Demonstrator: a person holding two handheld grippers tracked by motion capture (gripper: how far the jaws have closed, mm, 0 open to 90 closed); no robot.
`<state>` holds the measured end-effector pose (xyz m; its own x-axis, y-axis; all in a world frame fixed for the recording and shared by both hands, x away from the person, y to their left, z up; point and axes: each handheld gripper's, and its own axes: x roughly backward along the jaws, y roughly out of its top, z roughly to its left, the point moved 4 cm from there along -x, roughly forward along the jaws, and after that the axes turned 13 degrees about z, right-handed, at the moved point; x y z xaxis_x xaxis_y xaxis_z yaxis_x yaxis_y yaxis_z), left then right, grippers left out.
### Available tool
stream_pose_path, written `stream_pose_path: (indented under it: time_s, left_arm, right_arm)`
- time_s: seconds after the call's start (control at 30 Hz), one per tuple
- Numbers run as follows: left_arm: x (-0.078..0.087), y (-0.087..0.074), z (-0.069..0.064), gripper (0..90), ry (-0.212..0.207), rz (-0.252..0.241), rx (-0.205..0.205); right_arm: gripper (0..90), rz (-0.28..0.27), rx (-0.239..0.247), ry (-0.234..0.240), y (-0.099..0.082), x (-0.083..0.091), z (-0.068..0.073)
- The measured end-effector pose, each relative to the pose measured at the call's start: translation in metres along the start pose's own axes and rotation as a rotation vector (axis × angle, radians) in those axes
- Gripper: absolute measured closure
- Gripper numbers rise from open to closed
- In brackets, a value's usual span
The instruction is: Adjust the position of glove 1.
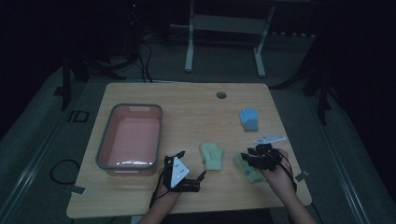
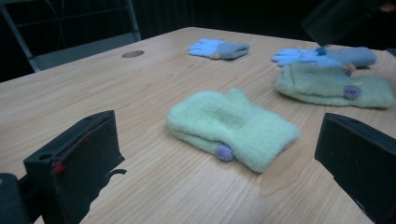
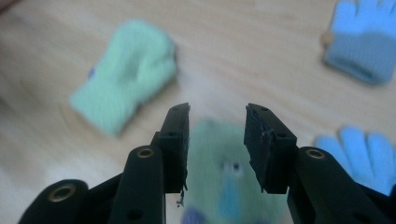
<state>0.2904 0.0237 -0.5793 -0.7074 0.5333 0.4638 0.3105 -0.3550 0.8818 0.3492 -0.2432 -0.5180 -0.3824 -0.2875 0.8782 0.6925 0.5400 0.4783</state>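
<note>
Green glove (image 2: 232,129) | lies flat | cuff toward left gripper (image 2: 219,186)

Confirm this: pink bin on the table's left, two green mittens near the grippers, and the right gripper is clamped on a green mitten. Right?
One thing is off. The right gripper is not clamped on anything: the right gripper view shows its jaws apart above the green mitten, which lies on the table. The pink bin and the other green mitten are as you say.

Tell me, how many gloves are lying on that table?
4: a green glove mid-table, a second green glove by the right gripper, a blue glove beside it, another blue glove farther back.
</note>
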Motion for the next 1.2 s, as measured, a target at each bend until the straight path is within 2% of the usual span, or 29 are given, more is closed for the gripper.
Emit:
stream_pose_path:
  time_s: [0.07,0.17,0.23,0.3,0.37,0.43,0.53,0.6,0.67,0.7,1.0,1.03,1.07,1.2]
  left_arm:
    - [0.0,0.0,0.0,0.4,0.001,-0.001,-0.002]
    - [0.0,0.0,-0.001,0.4,0.006,0.001,-0.008]
    - [0.0,0.0,-0.001,0.4,0.008,0.002,-0.007]
    - [0.0,0.0,0.0,0.4,0.006,0.0,-0.002]
    - [0.0,0.0,0.0,0.4,0.006,-0.001,0.0]
    - [0.0,0.0,-0.001,0.4,0.008,0.0,-0.004]
    - [0.0,0.0,-0.001,0.4,0.01,0.0,-0.007]
    - [0.0,0.0,-0.001,0.4,0.01,-0.001,-0.005]
    - [0.0,0.0,-0.001,0.4,0.01,-0.002,-0.003]
    - [0.0,0.0,0.0,0.4,0.01,-0.003,-0.001]
    - [0.0,0.0,0.0,0.4,0.011,-0.004,-0.003]
    - [0.0,0.0,0.0,0.4,0.011,-0.004,-0.003]
    - [0.0,0.0,-0.001,0.4,0.009,-0.003,-0.004]
    - [0.0,0.0,-0.001,0.4,0.008,-0.004,-0.004]
  right_arm:
    - [59.6,0.003,0.001,0.005,-0.005,-0.001,-0.002]
    - [59.6,0.033,0.007,0.01,-0.026,-0.01,-0.009]
    - [60.3,0.042,-0.01,0.024,-0.035,-0.016,-0.012]
    - [59.1,0.069,-0.001,0.022,-0.043,-0.023,-0.012]
    - [58.2,0.071,0.011,0.02,-0.048,-0.029,-0.012]
    - [61.4,0.065,0.01,0.021,-0.05,-0.03,-0.011]
    - [75.6,0.057,0.01,0.005,-0.05,-0.033,-0.008]
    - [84.0,0.054,-0.005,0.0,-0.049,-0.033,-0.007]
    - [85.2,0.053,-0.023,-0.001,-0.048,-0.033,-0.006]
    - [86.7,0.033,-0.059,-0.01,-0.044,-0.027,-0.004]
    - [87.2,-0.066,-0.162,-0.12,-0.007,0.017,-0.005]
    - [87.2,-0.066,-0.162,-0.12,-0.007,0.017,-0.005]
    - [87.2,-0.064,-0.154,-0.155,0.0,0.019,-0.004]
    - [87.2,-0.054,-0.164,-0.177,0.008,0.008,-0.003]
